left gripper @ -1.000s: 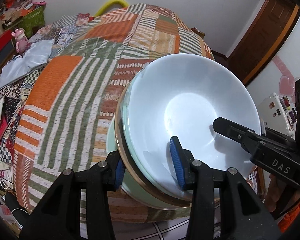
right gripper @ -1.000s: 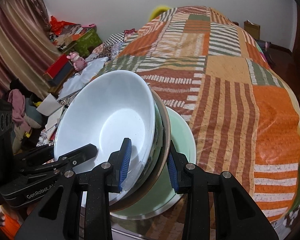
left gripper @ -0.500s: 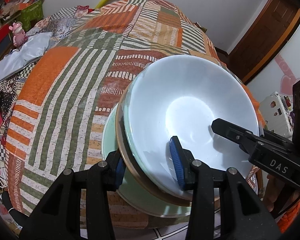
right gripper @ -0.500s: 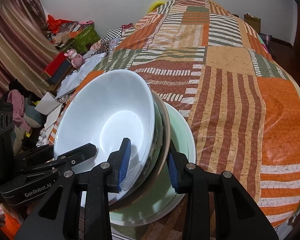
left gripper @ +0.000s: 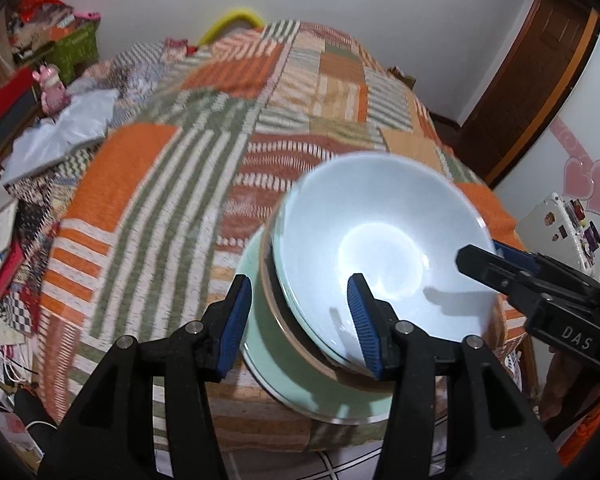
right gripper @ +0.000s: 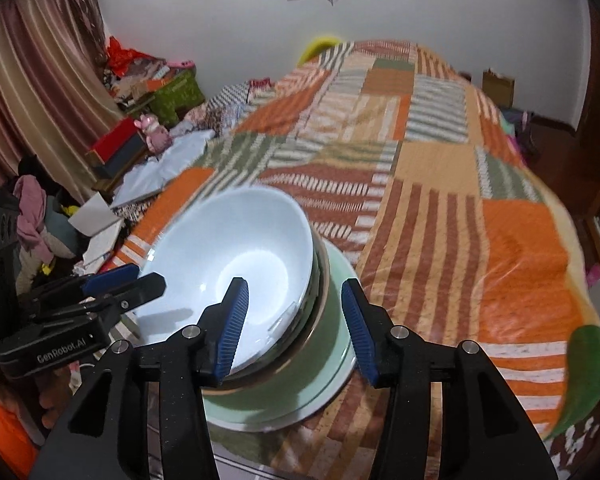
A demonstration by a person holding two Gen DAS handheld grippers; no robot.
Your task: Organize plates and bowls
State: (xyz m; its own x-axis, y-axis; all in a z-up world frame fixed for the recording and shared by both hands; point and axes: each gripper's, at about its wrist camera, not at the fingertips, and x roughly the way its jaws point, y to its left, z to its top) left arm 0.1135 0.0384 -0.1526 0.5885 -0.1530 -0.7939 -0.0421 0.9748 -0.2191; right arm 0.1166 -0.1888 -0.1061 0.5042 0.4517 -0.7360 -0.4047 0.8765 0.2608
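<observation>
A stack of dishes sits at the near edge of the bed: a white bowl (left gripper: 384, 256) on top, a brown-rimmed bowl (left gripper: 296, 344) under it, and a pale green plate (left gripper: 276, 364) at the bottom. It also shows in the right wrist view, white bowl (right gripper: 236, 264) over green plate (right gripper: 332, 344). My left gripper (left gripper: 300, 320) is open, its jaws straddling the stack's near rim without pressing it. My right gripper (right gripper: 292, 324) is open, its jaws either side of the stack's rim. Each gripper shows in the other's view, the right (left gripper: 540, 292) and the left (right gripper: 80, 304).
The stack rests on a patchwork orange, green and brown bedspread (right gripper: 440, 184). Clutter lies left of the bed: boxes, clothes, a pink toy (left gripper: 52, 88). A wooden door (left gripper: 532, 80) stands at the right. Tiled floor shows below the bed's edge.
Both grippers have opened and let go of the stack's rim. The tilted stack has come down to rest on the bed, and both cameras have drawn back.
</observation>
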